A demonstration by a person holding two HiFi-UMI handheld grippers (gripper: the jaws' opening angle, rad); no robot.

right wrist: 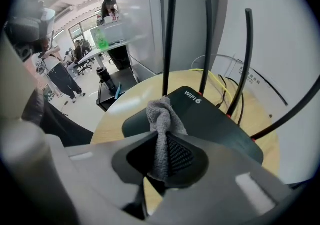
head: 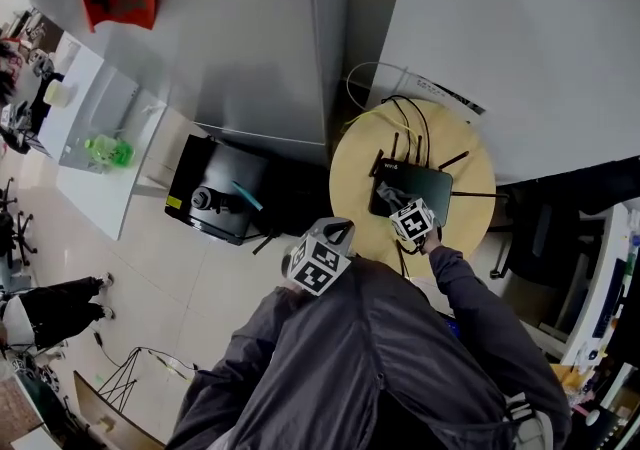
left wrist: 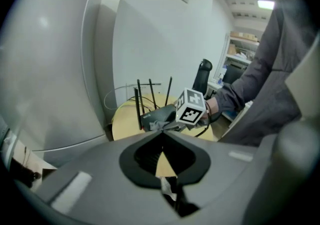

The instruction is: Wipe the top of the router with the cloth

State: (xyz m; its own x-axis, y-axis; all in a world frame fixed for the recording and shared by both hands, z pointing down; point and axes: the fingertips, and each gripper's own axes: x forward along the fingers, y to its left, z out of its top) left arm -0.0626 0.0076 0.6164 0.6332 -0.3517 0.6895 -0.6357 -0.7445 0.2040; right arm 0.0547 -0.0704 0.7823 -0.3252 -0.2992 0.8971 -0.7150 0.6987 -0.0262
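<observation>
Right gripper (right wrist: 161, 143) with cloth (right wrist: 162, 114) atop router (right wrist: 212, 121)

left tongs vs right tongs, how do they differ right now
The right tongs clamp the grey cloth; the left tongs are shut on nothing. The right tongs sit over the router, cloth on its top; the left tongs hang back, short of the round table. Both are shut.

Dark grey jacket (head: 370, 358), long sleeves (head: 478, 303), creased fabric. Left gripper (left wrist: 161, 134): matte grey moulded shell, black jaw lining. Right gripper (right wrist: 161, 141): same grey shell, black ribbed pad (right wrist: 180, 156). Each carries 1 white cube (head: 320, 265) with black square markers.
</observation>
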